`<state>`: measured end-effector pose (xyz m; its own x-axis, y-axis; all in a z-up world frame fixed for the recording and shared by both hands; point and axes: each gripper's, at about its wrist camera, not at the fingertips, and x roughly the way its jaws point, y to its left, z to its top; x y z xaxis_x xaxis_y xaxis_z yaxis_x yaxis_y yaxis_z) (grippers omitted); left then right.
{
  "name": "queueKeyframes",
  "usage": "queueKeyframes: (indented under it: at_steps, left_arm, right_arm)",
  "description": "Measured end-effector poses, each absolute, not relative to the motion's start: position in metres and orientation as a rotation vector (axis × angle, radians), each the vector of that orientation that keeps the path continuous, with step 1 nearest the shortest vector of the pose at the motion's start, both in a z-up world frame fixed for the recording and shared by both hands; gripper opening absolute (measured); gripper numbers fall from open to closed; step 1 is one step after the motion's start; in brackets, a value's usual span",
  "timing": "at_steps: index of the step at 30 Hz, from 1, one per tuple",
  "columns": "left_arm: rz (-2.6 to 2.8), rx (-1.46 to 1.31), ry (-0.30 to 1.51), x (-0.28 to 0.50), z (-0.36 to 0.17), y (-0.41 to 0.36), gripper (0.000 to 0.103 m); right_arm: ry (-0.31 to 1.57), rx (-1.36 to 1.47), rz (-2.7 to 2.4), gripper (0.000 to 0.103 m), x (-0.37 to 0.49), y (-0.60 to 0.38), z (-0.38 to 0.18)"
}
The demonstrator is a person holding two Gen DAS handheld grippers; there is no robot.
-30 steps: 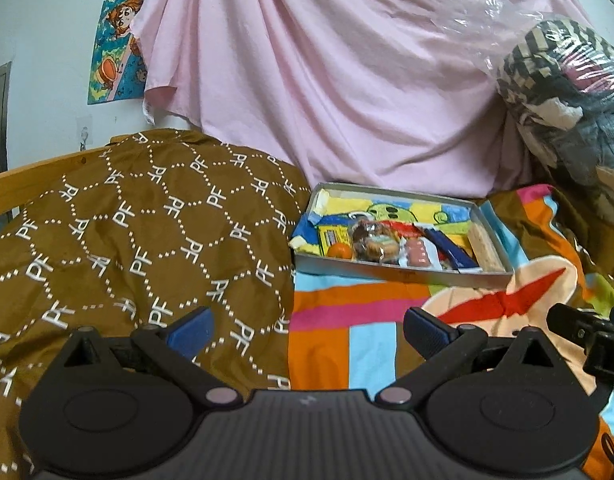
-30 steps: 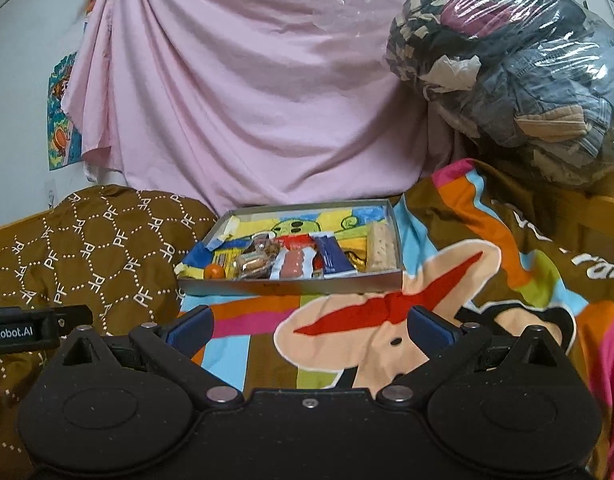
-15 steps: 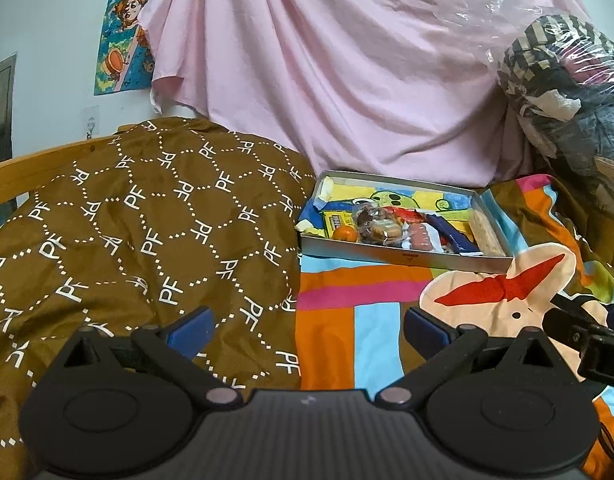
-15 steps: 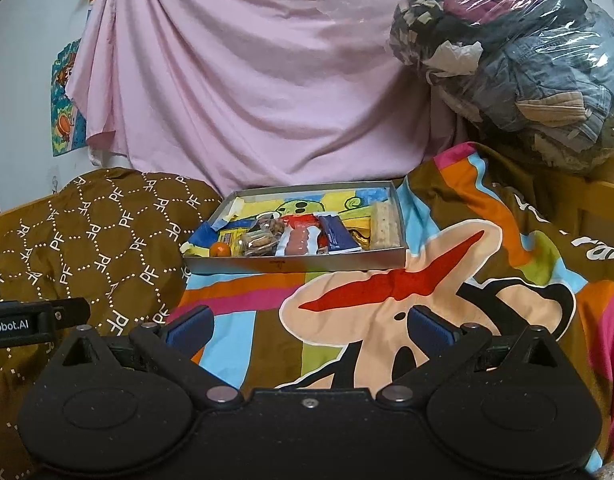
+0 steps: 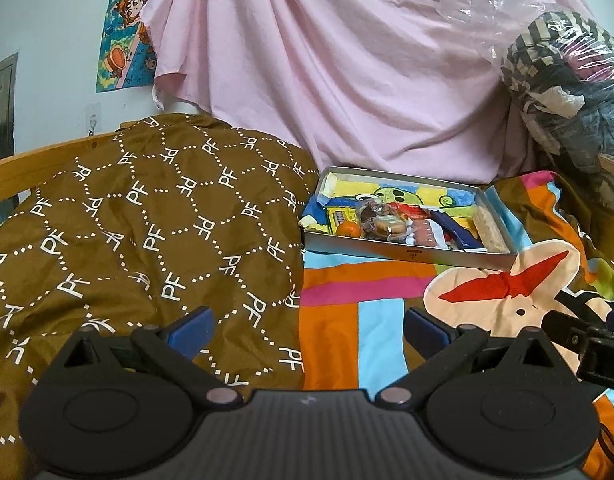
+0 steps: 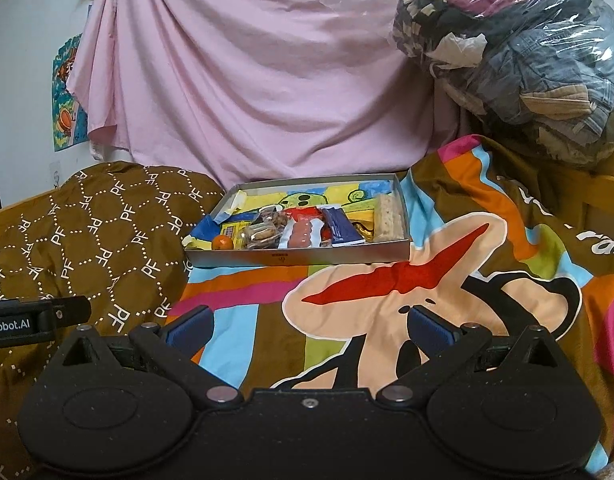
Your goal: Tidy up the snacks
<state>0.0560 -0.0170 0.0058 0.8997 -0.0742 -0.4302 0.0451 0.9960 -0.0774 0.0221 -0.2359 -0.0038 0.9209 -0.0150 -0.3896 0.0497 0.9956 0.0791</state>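
Both grippers spread wide and empty: left gripper (image 5: 309, 326), right gripper (image 6: 309, 326), each well short of the box. Shallow grey box (image 6: 299, 257) sits on the colourful cartoon blanket (image 6: 387, 300), just beside the brown patterned quilt (image 5: 147, 220). Inside, crowded along the near wall: small orange (image 6: 222, 243), clear bag of cookies (image 6: 261, 234), pink sausage pack (image 6: 301, 234), blue wrapped bar (image 6: 341, 228), cracker stack (image 6: 388, 216) against the right wall. Far half holds no snacks.

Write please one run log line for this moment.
left gripper: open, empty | right gripper: open, empty | snack tray: on blanket, ahead, untouched | phase: approach
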Motion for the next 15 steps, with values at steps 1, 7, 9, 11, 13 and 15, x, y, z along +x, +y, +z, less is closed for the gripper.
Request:
queueKeyframes:
  at_steps: [1,7,9,11,13,15]
  left_arm:
    - [-0.062,-0.065,0.448,0.0559,0.0056,-0.0172,0.103]
    - [-0.063,-0.062,0.446,0.0556,0.0059,-0.0181,0.103]
    - [-0.063,-0.062,0.446,0.0556,0.0059,-0.0180,0.103]
    - [-0.057,-0.063,0.451,0.0559,0.0066,-0.0179,0.103]
    - [-0.044,-0.067,0.460,0.0561,0.0074,-0.0181,0.103]
    - [-0.027,-0.061,0.469,0.0565,0.0079,-0.0187,0.103]
  right_arm:
    - [0.400,0.087,-0.033,0.102,0.0224,-0.2361,-0.0034]
    - [0.402,0.084,-0.031,0.102,0.0229,-0.2354,-0.0044]
    - [0.405,0.082,-0.029,0.102,0.0233,-0.2347,-0.0051]
    - [0.406,0.079,-0.027,0.102,0.0234,-0.2338,-0.0054]
    - [0.407,0.076,-0.026,0.102,0.0232,-0.2334,-0.0058]
    - [0.408,0.074,-0.025,0.102,0.0236,-0.2334,-0.0054]
